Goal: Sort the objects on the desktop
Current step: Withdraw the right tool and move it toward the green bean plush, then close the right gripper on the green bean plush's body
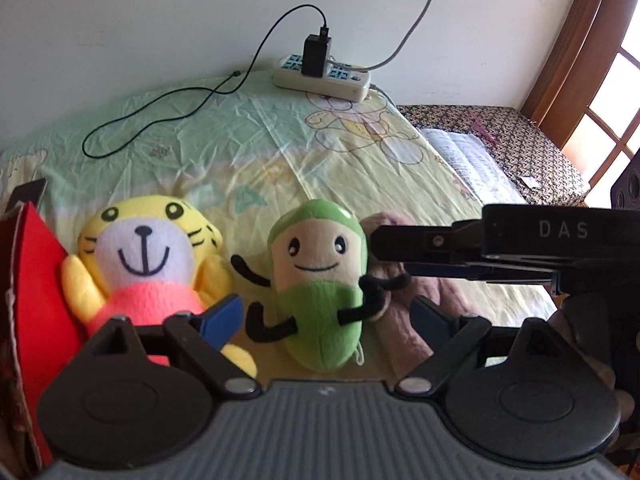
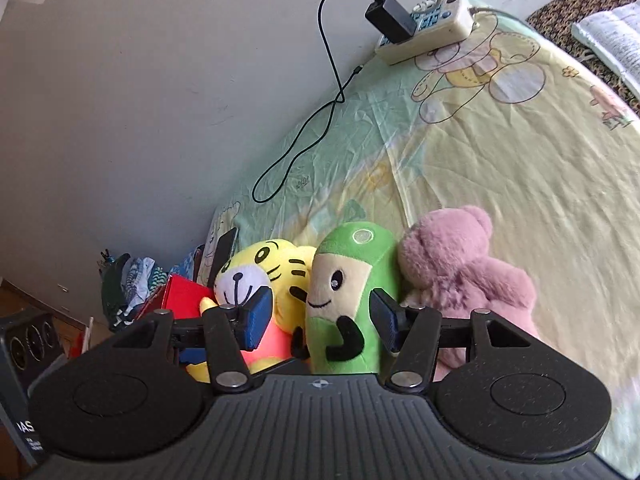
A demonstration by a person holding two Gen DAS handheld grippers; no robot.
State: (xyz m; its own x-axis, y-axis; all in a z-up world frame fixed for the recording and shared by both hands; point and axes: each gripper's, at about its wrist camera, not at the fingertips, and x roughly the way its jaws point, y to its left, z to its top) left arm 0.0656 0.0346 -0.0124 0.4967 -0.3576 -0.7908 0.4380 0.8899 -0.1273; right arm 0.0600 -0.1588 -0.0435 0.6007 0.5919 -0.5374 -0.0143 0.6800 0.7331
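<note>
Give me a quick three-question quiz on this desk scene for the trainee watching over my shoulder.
1. Multiple choice: which toy lies between the yellow tiger plush and the pink bear plush? A) a blue rabbit B) the green bean plush C) a red fox
2. True or false: the black charger is plugged into the power strip.
3. Fill in: the right gripper has its jaws ____, with the green toy between them and the pads clear of it.

Key: 1 B; 2 true; 3 open
</note>
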